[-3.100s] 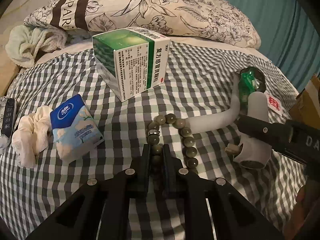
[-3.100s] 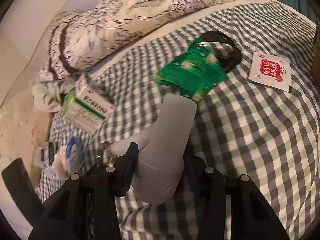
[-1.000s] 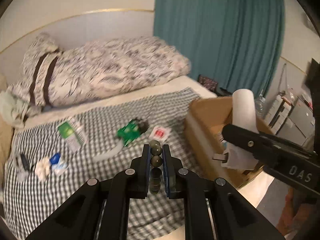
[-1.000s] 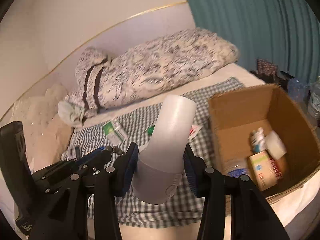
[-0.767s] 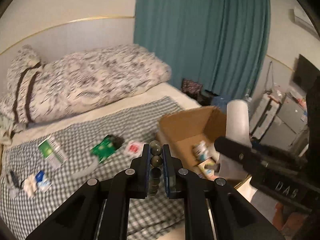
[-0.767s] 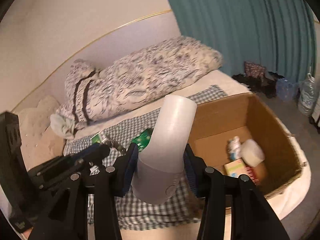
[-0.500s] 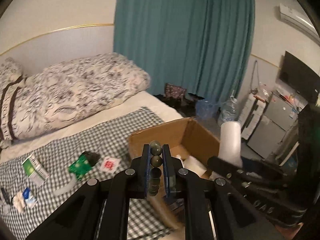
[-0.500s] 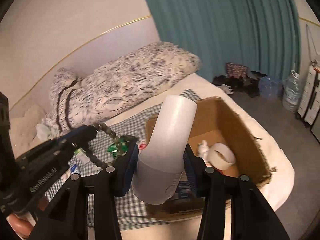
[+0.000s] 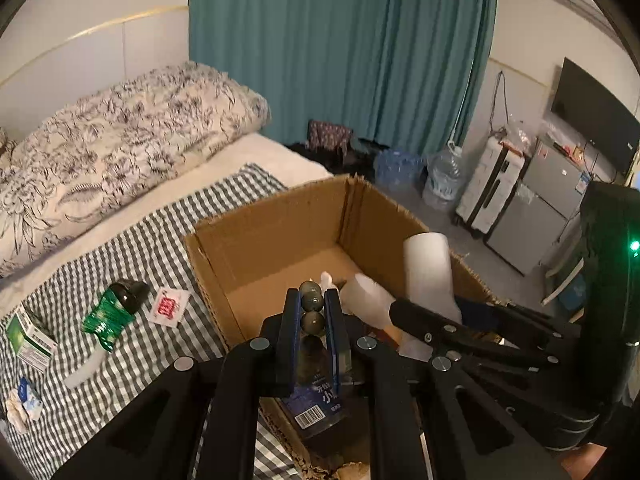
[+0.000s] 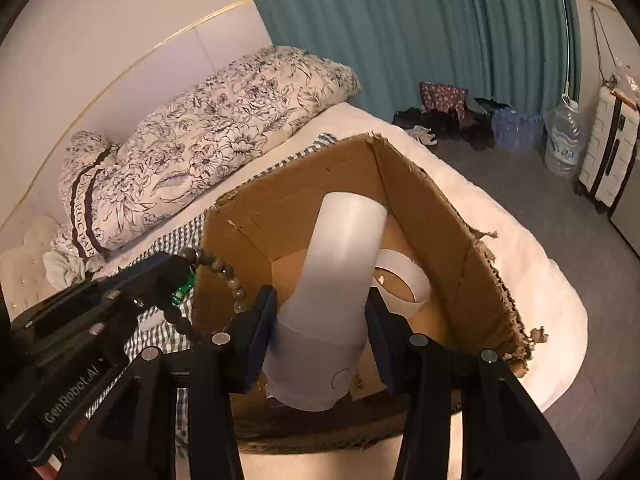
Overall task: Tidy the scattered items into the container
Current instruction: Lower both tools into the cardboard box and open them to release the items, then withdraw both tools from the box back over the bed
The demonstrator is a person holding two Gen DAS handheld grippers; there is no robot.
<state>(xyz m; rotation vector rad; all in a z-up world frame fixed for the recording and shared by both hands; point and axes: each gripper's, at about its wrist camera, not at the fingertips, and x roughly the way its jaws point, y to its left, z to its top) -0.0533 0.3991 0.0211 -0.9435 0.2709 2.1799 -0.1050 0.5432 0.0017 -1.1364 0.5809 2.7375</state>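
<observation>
Round glossy beads above corrugated cardboard box.

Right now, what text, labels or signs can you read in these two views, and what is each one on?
"GenRobot.AI": on the left gripper body, right wrist view.
"ROC PAR", partial: dark stripe of the floral pillow.
Bottle label in the cardboard box: Chinese characters and a barcode, too small.
Red-and-white sachet: red mark, unreadable.
Green medicine box: print blurred.
</observation>
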